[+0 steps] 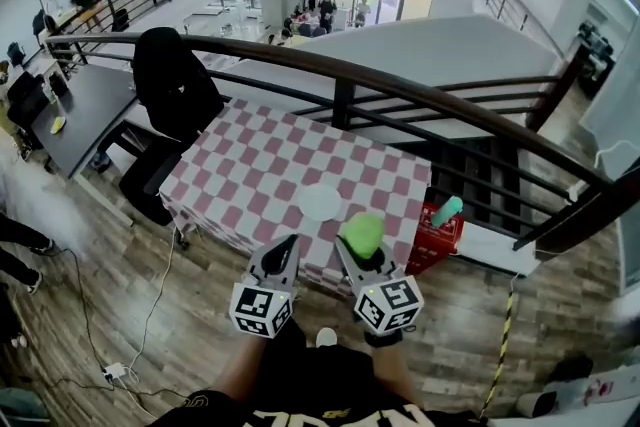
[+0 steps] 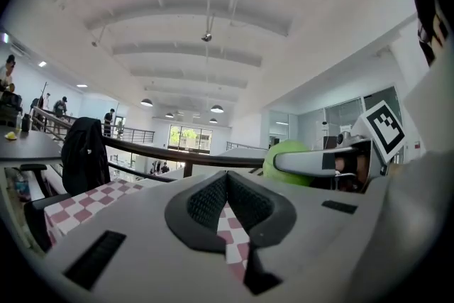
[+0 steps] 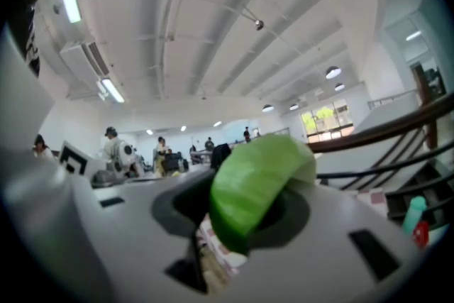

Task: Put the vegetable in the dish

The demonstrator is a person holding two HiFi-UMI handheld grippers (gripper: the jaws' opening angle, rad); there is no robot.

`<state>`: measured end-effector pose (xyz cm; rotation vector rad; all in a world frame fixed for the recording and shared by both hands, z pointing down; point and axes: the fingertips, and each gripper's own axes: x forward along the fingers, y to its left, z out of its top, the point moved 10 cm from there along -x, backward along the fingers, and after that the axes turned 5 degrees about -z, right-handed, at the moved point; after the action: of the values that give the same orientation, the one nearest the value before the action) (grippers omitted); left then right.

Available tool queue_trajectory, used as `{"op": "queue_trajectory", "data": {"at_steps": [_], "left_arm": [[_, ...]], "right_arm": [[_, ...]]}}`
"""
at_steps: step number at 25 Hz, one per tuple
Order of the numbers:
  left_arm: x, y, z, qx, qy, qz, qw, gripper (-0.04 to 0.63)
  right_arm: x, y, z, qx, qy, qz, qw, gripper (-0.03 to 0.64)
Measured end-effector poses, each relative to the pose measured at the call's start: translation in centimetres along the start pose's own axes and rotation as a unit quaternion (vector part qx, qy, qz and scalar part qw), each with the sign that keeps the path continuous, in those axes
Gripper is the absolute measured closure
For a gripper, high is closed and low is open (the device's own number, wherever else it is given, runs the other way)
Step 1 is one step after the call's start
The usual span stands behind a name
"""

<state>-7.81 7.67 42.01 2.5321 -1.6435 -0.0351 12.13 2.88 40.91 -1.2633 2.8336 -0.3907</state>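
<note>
My right gripper [image 1: 360, 245] is shut on a bright green vegetable [image 1: 362, 232], held in the air over the near edge of the checkered table [image 1: 260, 165]. In the right gripper view the green vegetable [image 3: 257, 181] fills the space between the jaws. A white round dish [image 1: 320, 203] lies on the table just beyond and left of the vegetable. My left gripper [image 1: 290, 245] is shut with nothing in it, beside the right one. The left gripper view shows its shut jaws over the tablecloth [image 2: 230, 223], with the vegetable [image 2: 285, 161] at the right.
A dark curved railing [image 1: 400, 90] runs behind the table. A black chair with a jacket [image 1: 172, 90] stands at the table's left. A red crate [image 1: 437, 235] with a teal bottle [image 1: 446, 211] sits at the right. Cables [image 1: 110, 370] lie on the wooden floor.
</note>
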Motion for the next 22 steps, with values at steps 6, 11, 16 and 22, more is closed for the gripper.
{"op": "queue_trajectory", "data": {"at_steps": [6, 11, 16, 22], "left_arm": [[4.0, 3.6, -1.3, -0.019, 0.019, -0.009, 0.9996, 0.575], [8.3, 8.0, -1.5, -0.063, 0.038, -0.047, 0.9962, 0.575], [11.5, 11.8, -2.8, -0.079, 0.11, -0.097, 0.986, 0.574], [14.8, 15.0, -5.9, -0.072, 0.18, -0.171, 0.966, 0.572]], "right_arm": [[4.0, -2.6, -1.9, 0.024, 0.033, 0.01, 0.999, 0.468], [8.5, -5.4, -2.8, 0.076, 0.064, 0.011, 0.995, 0.469], [11.7, -7.4, -5.2, 0.139, 0.095, 0.027, 0.985, 0.469], [14.8, -9.3, -9.2, 0.245, 0.117, 0.09, 0.958, 0.471]]}}
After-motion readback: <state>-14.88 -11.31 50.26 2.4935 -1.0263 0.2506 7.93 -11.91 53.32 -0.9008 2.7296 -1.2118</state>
